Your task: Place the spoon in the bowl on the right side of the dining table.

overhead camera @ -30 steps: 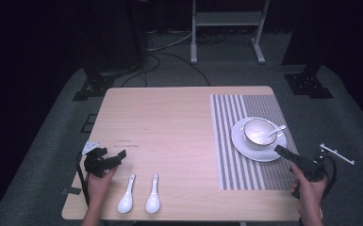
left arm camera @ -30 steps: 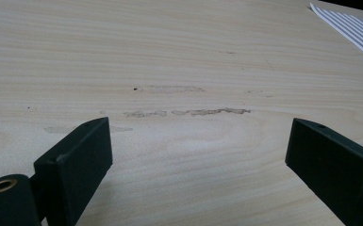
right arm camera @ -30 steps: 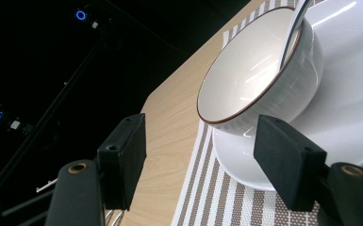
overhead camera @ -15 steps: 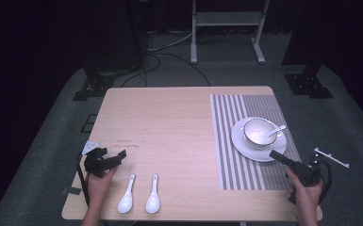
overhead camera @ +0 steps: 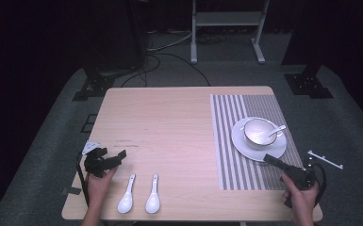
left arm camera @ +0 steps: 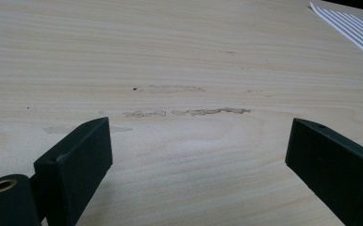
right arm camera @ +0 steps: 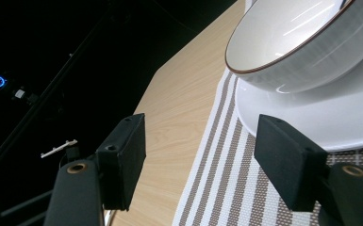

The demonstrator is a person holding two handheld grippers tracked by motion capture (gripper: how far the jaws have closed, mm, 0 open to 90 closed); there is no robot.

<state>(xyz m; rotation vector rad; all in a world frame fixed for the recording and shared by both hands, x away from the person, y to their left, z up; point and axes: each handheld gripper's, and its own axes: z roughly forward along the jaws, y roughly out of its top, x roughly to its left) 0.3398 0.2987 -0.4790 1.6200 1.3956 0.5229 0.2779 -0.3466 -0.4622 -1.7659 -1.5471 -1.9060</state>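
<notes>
The right tongs (overhead camera: 269,160) are drawing back along the right edge of the surface (overhead camera: 169,122), toward the person. A second ago their tip was lying just beside the near rim of the white plate (overhead camera: 245,146); now it is sitting a little farther from that rim, over the striped placemat (overhead camera: 231,165). The right hand (overhead camera: 301,200) holding them is sliding lower, closer to the near right corner of the surface. In the right gripper view the jaws are standing apart, with the plate's edge just beyond them.
</notes>
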